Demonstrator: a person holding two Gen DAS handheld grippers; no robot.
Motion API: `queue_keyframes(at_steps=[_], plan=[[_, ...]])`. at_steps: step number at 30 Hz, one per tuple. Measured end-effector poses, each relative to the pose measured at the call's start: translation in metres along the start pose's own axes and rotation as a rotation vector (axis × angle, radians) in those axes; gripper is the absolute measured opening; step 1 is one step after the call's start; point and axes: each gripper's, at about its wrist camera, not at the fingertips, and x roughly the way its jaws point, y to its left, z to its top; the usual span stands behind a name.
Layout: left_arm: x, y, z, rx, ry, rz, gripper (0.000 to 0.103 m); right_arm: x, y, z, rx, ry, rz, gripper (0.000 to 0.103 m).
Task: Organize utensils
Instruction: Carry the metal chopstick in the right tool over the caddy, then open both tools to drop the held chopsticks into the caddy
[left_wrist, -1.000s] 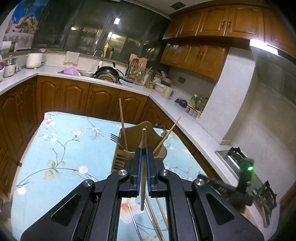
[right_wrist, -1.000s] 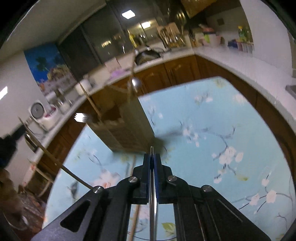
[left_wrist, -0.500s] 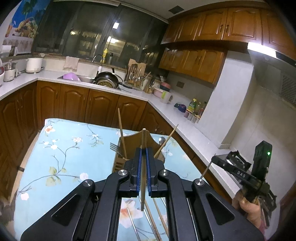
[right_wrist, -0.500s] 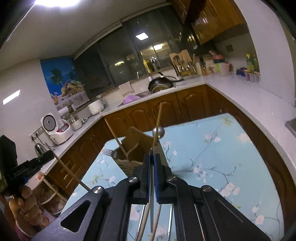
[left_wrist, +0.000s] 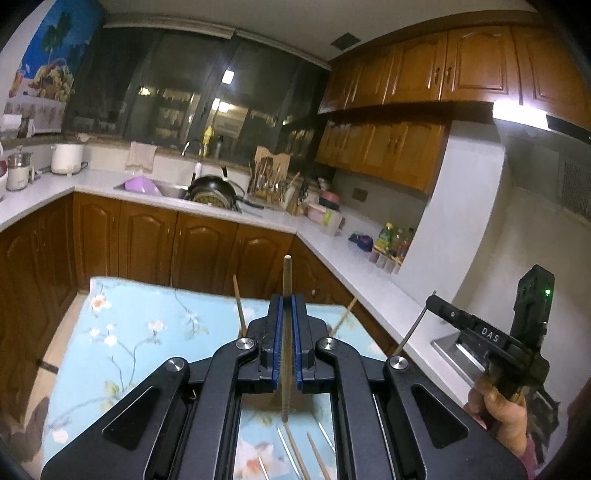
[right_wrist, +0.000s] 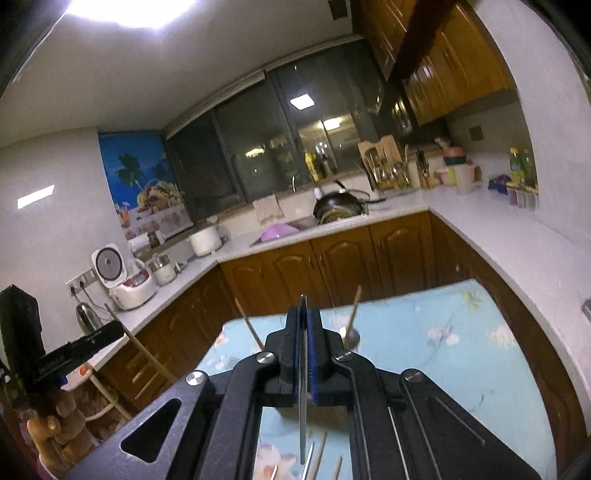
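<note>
now both hands have gone up. the left gripper (left_wrist: 287, 306) pinches a brown wooden chopstick (left_wrist: 286, 280), the right gripper (right_wrist: 303, 321) pinches a thin silver metal chopstick (right_wrist: 303, 424), high above the blue flowery tablecloth (left_wrist: 140, 332), ready for sorting.

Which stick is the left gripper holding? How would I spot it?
Look above the blue flowered tablecloth. The left gripper is shut on a brown wooden chopstick standing upright between its blue pads. Unlike the thinner sticks leaning behind it, this one is pinched dead centre and has a ridged lower end.
</note>
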Motion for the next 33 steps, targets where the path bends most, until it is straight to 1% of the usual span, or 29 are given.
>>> queue_keyframes(at_steps=[2, 7, 10, 13, 17, 21, 27, 31, 33], plan=[[0.007, -0.001, 0.011, 0.005, -0.021, 0.007, 0.004, 0.005, 0.002, 0.009, -0.005, -0.024, -0.002, 0.004], [0.032, 0.0, 0.03, 0.025, -0.045, 0.034, 0.004, 0.021, 0.008, 0.028, -0.024, -0.081, -0.023, 0.004], [0.049, 0.007, 0.033, 0.021, -0.049, 0.055, 0.004, 0.034, 0.008, 0.035, -0.029, -0.105, -0.038, 0.004], [0.068, 0.019, 0.03, -0.005, -0.047, 0.071, 0.004, 0.049, 0.003, 0.034, -0.021, -0.112, -0.048, 0.004], [0.089, 0.034, 0.014, -0.037, -0.037, 0.092, 0.004, 0.067, -0.009, 0.023, 0.014, -0.105, -0.046, 0.004], [0.107, 0.037, -0.009, -0.023, 0.002, 0.11, 0.004, 0.082, -0.021, 0.005, 0.046, -0.075, -0.055, 0.004], [0.13, 0.039, -0.037, -0.015, 0.07, 0.122, 0.004, 0.098, -0.025, -0.025, 0.035, -0.012, -0.069, 0.004], [0.139, 0.043, -0.049, -0.018, 0.105, 0.129, 0.004, 0.105, -0.03, -0.036, 0.038, 0.032, -0.078, 0.004], [0.142, 0.044, -0.053, -0.02, 0.118, 0.131, 0.004, 0.105, -0.03, -0.037, 0.032, 0.032, -0.081, 0.004]])
